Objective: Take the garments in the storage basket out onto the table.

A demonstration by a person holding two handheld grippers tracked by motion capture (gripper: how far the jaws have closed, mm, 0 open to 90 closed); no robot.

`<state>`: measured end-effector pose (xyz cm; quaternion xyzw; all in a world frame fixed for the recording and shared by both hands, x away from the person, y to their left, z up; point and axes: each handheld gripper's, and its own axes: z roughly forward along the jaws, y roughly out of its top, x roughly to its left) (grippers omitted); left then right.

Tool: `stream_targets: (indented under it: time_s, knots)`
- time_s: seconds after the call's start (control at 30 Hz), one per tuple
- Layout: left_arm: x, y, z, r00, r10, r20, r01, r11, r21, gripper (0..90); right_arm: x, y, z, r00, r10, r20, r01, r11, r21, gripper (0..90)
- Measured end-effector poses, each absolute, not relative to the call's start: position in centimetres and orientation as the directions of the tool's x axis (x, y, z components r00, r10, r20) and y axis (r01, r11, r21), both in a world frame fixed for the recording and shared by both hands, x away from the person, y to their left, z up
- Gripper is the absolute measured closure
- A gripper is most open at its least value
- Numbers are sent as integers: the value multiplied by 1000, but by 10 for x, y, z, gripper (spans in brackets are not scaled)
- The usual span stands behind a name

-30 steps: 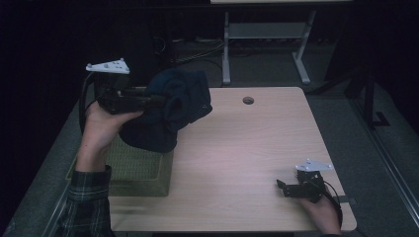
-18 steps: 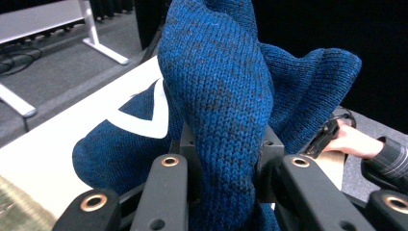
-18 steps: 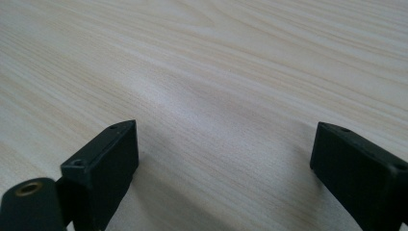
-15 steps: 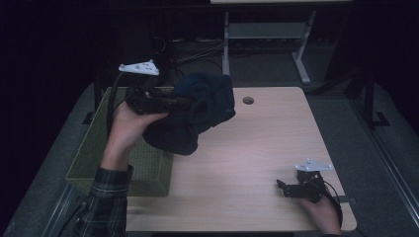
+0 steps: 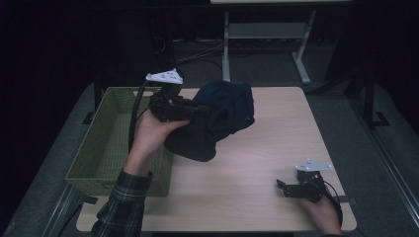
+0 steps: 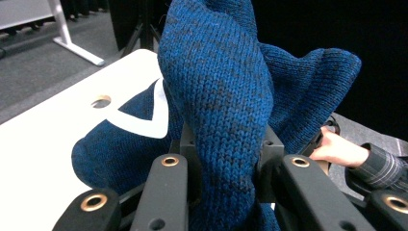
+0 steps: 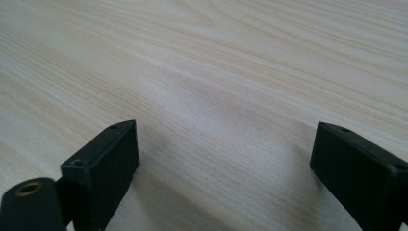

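A dark blue knitted garment (image 5: 217, 121) hangs bunched above the left half of the light wooden table (image 5: 276, 143). My left gripper (image 5: 205, 111) is shut on it. In the left gripper view the knit (image 6: 226, 110) is pinched between the two black jaws, and folds of it droop toward the tabletop (image 6: 43, 134). My right gripper (image 5: 280, 186) rests low at the table's near right corner. Its jaws stand wide apart in the right gripper view (image 7: 223, 159), with bare wood between them.
A green woven basket (image 5: 106, 148) stands at the table's left side, under the person's left forearm. A small round hole (image 5: 245, 100) marks the tabletop's far middle. A white desk frame (image 5: 267, 34) stands on the floor beyond.
My left gripper has carried the blue garment rightward, from over the basket to over the table's left half, and slightly lower. The right gripper has stayed put.
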<state>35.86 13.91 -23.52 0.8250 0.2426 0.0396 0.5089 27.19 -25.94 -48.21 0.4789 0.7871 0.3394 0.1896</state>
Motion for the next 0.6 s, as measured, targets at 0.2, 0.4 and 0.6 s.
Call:
stream_targets:
  time_s: [0.2, 0.4, 0.6]
  knots:
    - [357, 131, -245, 879, 437, -191, 364, -355, 861, 722, 272, -259, -482, -469, 883, 28, 626, 309, 716, 94]
    - [356, 122, -259, 876, 438, -204, 377, -355, 855, 722, 272, -259, -482, -469, 883, 30, 626, 308, 716, 94]
    - [357, 110, -278, 872, 433, -227, 398, -360, 844, 722, 272, -259, -482, -468, 883, 29, 626, 309, 716, 94]
